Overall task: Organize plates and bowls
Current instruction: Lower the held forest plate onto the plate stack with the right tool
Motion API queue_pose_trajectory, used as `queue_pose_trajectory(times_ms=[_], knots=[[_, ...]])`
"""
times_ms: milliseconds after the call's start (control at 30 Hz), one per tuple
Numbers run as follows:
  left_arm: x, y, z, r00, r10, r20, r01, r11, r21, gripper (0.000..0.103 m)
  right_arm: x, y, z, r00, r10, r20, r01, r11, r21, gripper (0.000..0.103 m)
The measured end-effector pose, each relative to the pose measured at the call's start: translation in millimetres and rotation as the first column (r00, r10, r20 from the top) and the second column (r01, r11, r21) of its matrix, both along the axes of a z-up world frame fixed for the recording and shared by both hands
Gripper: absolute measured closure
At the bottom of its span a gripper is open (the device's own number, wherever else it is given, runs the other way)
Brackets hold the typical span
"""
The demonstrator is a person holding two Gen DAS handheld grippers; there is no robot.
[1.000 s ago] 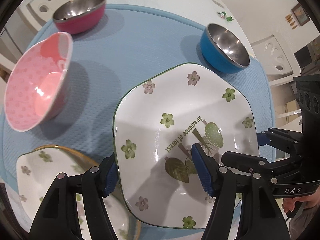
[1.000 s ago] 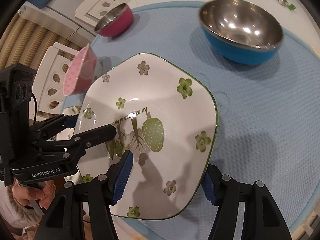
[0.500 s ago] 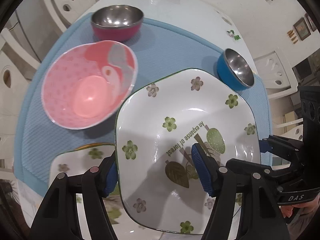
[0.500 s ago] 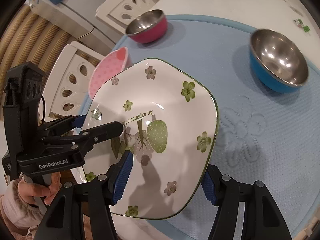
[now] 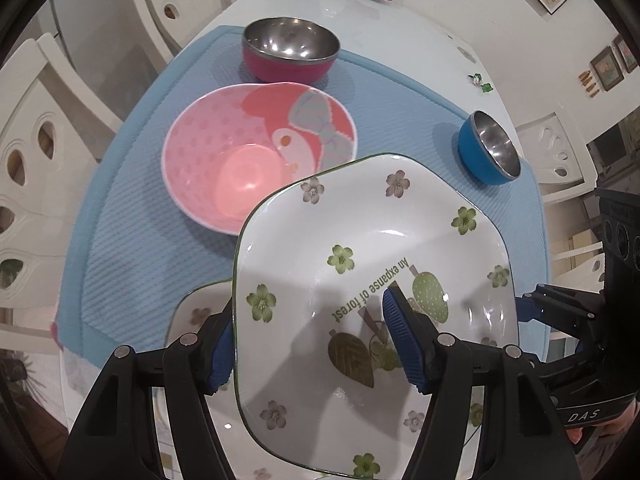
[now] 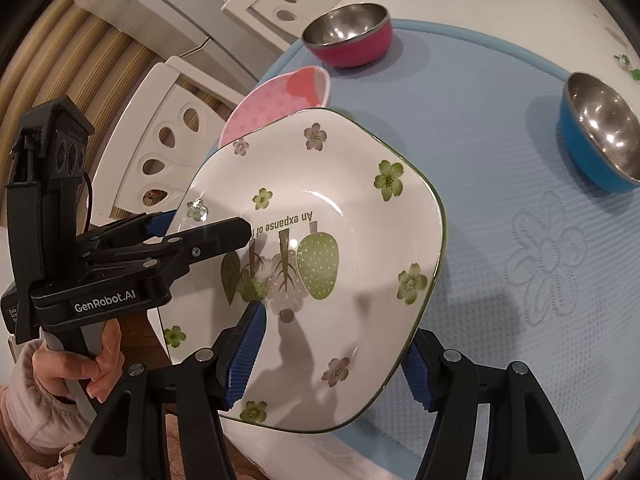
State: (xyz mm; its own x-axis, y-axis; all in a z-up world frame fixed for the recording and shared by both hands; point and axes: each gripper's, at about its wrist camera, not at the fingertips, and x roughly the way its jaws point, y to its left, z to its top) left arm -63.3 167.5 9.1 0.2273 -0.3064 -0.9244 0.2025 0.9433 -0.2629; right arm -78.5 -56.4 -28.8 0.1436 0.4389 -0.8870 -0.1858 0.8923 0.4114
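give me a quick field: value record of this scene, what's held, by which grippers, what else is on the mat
held item: floral square plate, raised over the mat
left gripper: clamped over the plate's left rim
right gripper: clamped over the plate's right rim
beneath plate: second floral plate, mostly hidden
pink patterned bowl: on the mat, beyond the held plate
magenta steel bowl: far side of the mat
blue steel bowl: right side of the mat
surface: blue mat on a white table

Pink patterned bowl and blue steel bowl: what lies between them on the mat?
In the left wrist view, only bare blue mat lies between the pink patterned bowl and the blue steel bowl; the lifted flowered plate's far edge overlaps the nearer part.
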Motion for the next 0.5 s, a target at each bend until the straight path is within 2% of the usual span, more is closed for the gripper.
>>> queue_pose_trajectory(times_ms=[500], knots=[[-28, 46, -11, 1.0, -0.026, -0.011, 0.025, 0.999, -0.02, 0.039, -28, 47, -11, 0.998, 0.056, -0.034, -0.057, 0.998, -0.025, 0.04]])
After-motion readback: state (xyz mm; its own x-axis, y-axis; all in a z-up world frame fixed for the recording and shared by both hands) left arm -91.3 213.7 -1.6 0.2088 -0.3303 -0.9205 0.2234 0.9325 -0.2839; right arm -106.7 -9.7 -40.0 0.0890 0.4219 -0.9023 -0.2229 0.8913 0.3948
